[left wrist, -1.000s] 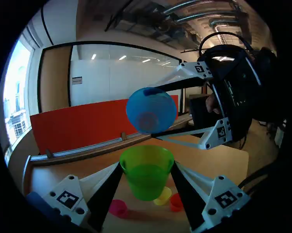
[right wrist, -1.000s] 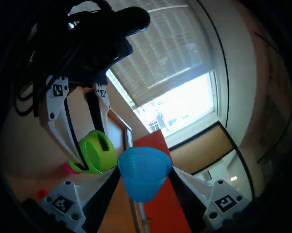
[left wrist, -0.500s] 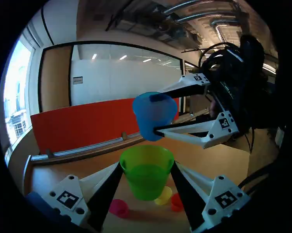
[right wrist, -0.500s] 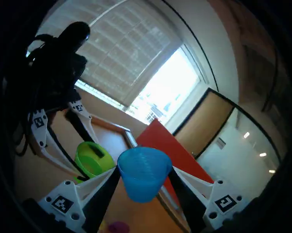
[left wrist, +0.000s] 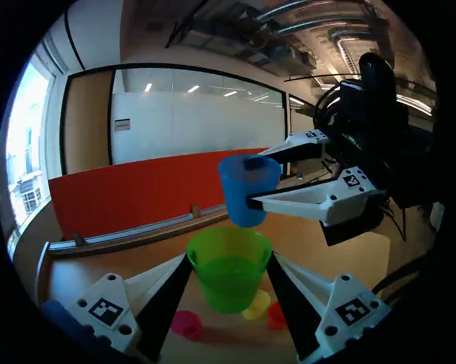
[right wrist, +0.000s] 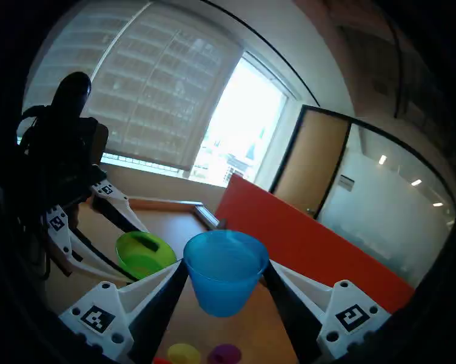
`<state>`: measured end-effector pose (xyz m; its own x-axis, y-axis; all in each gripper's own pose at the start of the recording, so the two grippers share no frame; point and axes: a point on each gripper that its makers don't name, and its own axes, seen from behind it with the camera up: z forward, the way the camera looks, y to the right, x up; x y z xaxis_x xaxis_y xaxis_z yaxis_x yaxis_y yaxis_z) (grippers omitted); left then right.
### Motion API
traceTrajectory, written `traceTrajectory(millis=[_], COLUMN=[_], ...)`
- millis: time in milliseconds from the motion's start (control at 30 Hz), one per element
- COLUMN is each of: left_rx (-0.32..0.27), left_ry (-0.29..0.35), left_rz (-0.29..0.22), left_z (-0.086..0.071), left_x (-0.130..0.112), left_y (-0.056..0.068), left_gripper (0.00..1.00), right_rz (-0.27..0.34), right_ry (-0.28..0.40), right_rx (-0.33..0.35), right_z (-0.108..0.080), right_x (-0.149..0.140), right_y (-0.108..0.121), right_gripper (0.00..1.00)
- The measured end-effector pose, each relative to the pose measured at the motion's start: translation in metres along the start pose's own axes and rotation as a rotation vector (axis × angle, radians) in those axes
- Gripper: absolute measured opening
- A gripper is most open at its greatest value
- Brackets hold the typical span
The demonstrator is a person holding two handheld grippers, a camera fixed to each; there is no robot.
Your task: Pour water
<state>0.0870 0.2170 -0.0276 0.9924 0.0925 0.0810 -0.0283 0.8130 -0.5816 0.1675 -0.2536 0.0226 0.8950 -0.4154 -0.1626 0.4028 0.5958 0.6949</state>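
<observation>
My left gripper (left wrist: 229,276) is shut on a green cup (left wrist: 229,267), held upright above the wooden table (left wrist: 343,242). My right gripper (right wrist: 225,282) is shut on a blue cup (right wrist: 225,278), which stands upright. In the left gripper view the blue cup (left wrist: 248,188) hangs just above and behind the green cup's rim, pinched between the right gripper's white fingers (left wrist: 301,203). In the right gripper view the green cup (right wrist: 142,255) sits lower left, held by the left gripper (right wrist: 116,242). I cannot make out water in either cup.
Small pink (left wrist: 185,324), yellow (left wrist: 254,304) and orange (left wrist: 275,315) cups stand on the table under the green cup. A red partition (left wrist: 131,188) runs along the table's far edge. A bright window (right wrist: 240,136) with blinds lies beyond.
The right gripper has turned the blue cup from tipped on its side back to upright. The green cup in the left gripper has stayed still.
</observation>
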Motion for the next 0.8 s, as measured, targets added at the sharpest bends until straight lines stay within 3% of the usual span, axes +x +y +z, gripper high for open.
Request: traceTrajectory(millis=[333, 800], left_rx=[0.004, 0.018], left_ry=[0.000, -0.005], left_rz=[0.001, -0.008], left_z=[-0.002, -0.004], left_x=[-0.001, -0.005], left_y=[-0.002, -0.009], left_gripper=[0.85, 0.85], right_rz=[0.103, 0.167], right_ry=[-0.036, -0.082], right_rx=[-0.001, -0.007], right_z=[-0.004, -0.012], right_x=[-0.013, -0.034], right_y=[-0.004, -0.012], right_gripper=[0.91, 0.91])
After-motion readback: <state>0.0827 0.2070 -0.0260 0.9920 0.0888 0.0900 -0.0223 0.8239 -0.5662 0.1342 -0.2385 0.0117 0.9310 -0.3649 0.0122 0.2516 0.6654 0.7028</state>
